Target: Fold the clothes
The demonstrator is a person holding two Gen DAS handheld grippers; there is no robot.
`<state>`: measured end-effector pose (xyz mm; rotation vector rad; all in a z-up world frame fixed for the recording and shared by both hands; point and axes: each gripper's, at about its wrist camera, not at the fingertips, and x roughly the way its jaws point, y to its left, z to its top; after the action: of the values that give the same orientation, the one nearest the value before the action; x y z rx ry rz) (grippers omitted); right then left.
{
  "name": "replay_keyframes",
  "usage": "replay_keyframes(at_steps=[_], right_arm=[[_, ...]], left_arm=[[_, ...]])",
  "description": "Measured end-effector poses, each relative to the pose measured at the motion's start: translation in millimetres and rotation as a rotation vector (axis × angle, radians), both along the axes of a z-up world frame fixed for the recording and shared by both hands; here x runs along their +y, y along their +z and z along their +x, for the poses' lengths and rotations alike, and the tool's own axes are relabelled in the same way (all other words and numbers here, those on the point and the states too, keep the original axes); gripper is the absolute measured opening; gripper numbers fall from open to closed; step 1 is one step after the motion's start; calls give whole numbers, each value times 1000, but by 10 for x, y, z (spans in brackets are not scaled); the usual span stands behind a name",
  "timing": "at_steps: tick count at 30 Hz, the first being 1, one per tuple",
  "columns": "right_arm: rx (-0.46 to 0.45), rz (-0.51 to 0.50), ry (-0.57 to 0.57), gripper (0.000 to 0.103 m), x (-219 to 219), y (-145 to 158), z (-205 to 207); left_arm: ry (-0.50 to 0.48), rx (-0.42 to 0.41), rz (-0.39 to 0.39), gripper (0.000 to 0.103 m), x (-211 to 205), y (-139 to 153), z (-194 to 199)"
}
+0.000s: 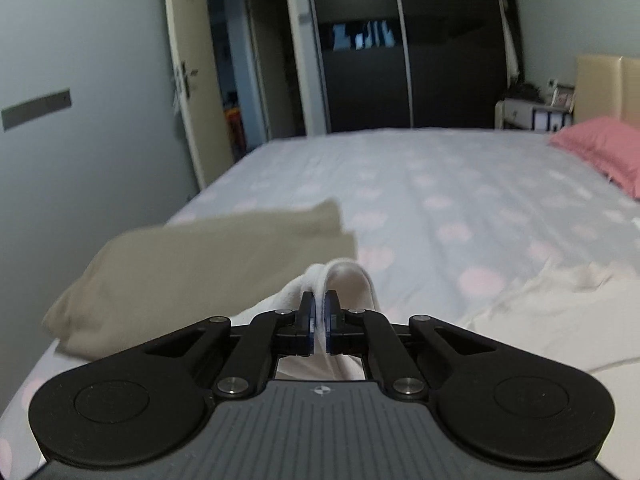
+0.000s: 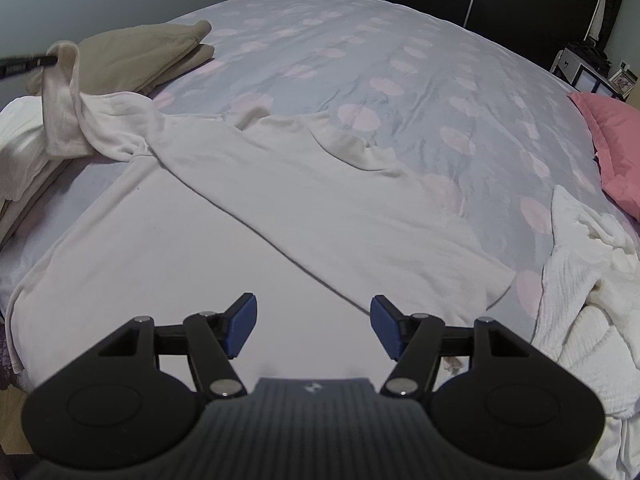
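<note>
Garment (image 2: 248,216), a pale cream top, lies spread across the near part of the bed (image 2: 360,60), one end drawn up toward ten o'clock in the right wrist view. There the left gripper (image 1: 319,316) has its fingers (image 1: 307,322) clamped on a fold of the cloth, which loops up over them; lifting that end likely starts a fold across the body. The right gripper (image 2: 312,326) hovers above the near hem, fingers (image 2: 240,326) apart and empty, probably placed to pin or take the second corner. A folded tan piece (image 2: 140,56) sits at eleven o'clock, seemingly the finished pile. Crumpled white cloth (image 2: 588,300) waits at three o'clock. No containers are in view.
</note>
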<state>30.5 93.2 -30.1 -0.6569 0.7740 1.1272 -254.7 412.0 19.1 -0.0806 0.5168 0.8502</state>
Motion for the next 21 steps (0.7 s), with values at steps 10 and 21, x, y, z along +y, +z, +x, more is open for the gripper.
replay_keyframes(at_steps=[10,21], right_arm=[[-1,-37,-2,66,10,-96,71],[-17,-78,-14,66,-38,-172,163]], left_arm=[[-224,-74,79,2,-639,510,634],[-531,36,53,2,-1303,194,1637]])
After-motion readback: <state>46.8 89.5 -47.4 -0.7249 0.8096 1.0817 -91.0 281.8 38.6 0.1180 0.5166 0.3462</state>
